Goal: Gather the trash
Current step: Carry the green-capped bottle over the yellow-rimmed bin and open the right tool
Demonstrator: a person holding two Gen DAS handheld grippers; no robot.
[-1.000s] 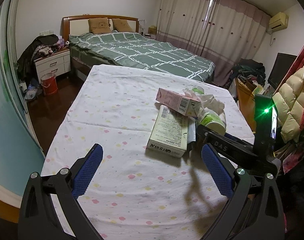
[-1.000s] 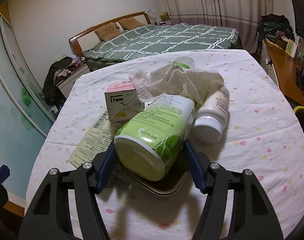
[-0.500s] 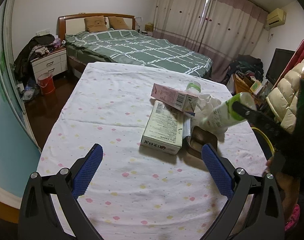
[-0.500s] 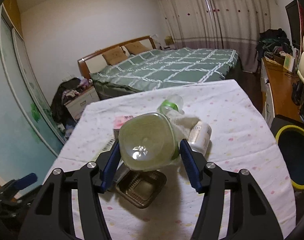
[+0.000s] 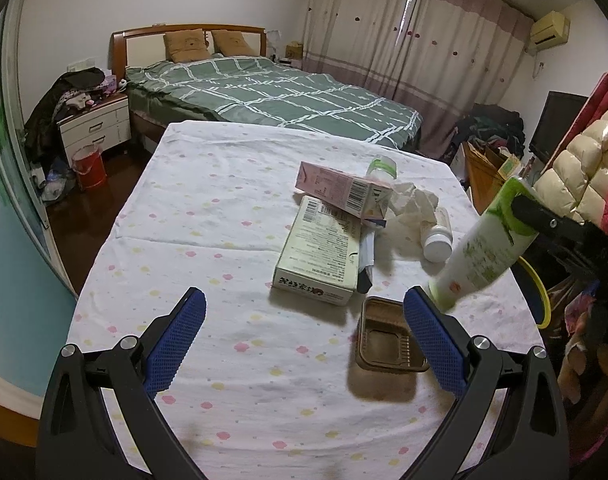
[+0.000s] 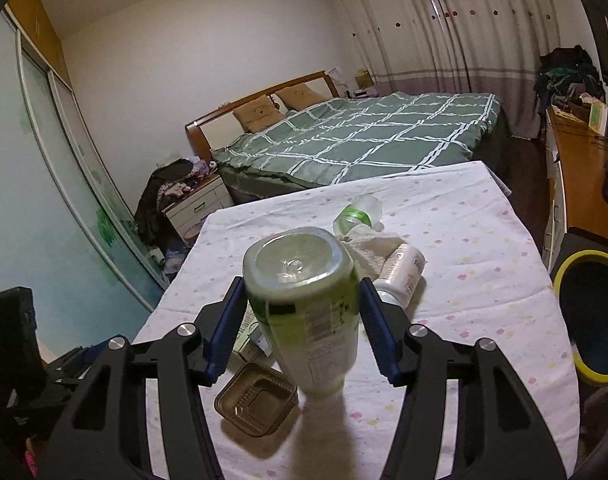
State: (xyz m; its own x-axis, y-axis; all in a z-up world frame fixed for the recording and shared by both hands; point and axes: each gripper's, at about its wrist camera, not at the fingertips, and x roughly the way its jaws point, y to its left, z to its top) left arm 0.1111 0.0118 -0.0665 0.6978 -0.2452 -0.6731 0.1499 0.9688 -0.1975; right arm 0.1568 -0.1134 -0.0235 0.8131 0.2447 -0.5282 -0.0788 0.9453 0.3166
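A green-and-white plastic bottle [image 6: 304, 304] hangs above a cloth-covered table [image 5: 223, 216] in a bedroom, clamped between the blue pads of the right gripper [image 6: 299, 328], its flat base tipped toward the wrist camera and its cap end pointing down. The reading falls by too little between the last two values to call the jaws closing; the pads press on both sides of the bottle. From the left wrist view the same bottle slants over the table's right edge, clear of the cloth.

The left gripper [image 5: 304, 336] hovers low over the near end of the table, its jaws spread wide with nothing between them.

On the flowered cloth below sit the rest of the items: a brown plastic tray [image 5: 388, 342] nearest the grippers, a flat cream carton [image 5: 320, 256] with a pink carton [image 5: 344, 190] lying across its far end, a crumpled white tissue [image 5: 412, 204], a small white pill bottle [image 5: 438, 236] on its side touching the tissue, and a clear bottle with a green band [image 5: 382, 168] farthest back.

A black bin with a yellow rim [image 6: 592, 312] stands off the table's right side. A bed with a green checked cover [image 5: 283, 96] fills the background.
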